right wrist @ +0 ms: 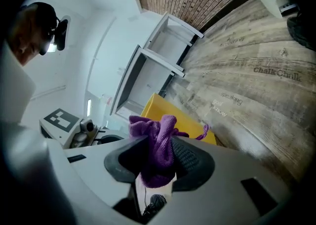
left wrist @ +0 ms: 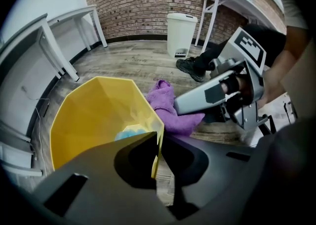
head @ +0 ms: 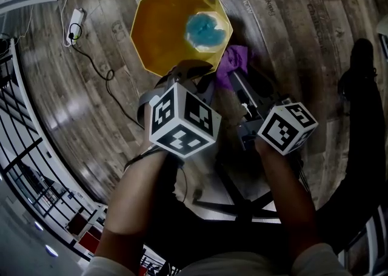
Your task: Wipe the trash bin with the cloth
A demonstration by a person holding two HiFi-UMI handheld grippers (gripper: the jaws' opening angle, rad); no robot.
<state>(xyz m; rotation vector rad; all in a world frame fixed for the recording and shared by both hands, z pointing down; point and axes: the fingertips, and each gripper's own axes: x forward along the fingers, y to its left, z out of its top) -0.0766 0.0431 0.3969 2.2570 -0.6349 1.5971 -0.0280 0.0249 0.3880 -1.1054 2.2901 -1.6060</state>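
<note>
A yellow faceted trash bin [head: 173, 26] stands on the wood floor, with something light blue [head: 204, 30] at its bottom. My left gripper [left wrist: 157, 156] is shut on the bin's near rim [left wrist: 159, 137], one jaw inside the wall and one outside. My right gripper [right wrist: 155, 157] is shut on a bunched purple cloth [right wrist: 157, 142], held beside the bin's outer wall [right wrist: 170, 115]. In the head view the purple cloth [head: 232, 62] shows at the bin's right edge, ahead of both marker cubes. From the left gripper view the cloth [left wrist: 170, 108] hangs from the right gripper's grey jaws.
A white pedal bin [left wrist: 180, 34] stands by the brick wall, with white tables [left wrist: 64, 26] to the left and right. A white power strip with a black cable [head: 74, 24] lies on the floor left of the yellow bin. A black shoe [left wrist: 193, 68] rests nearby.
</note>
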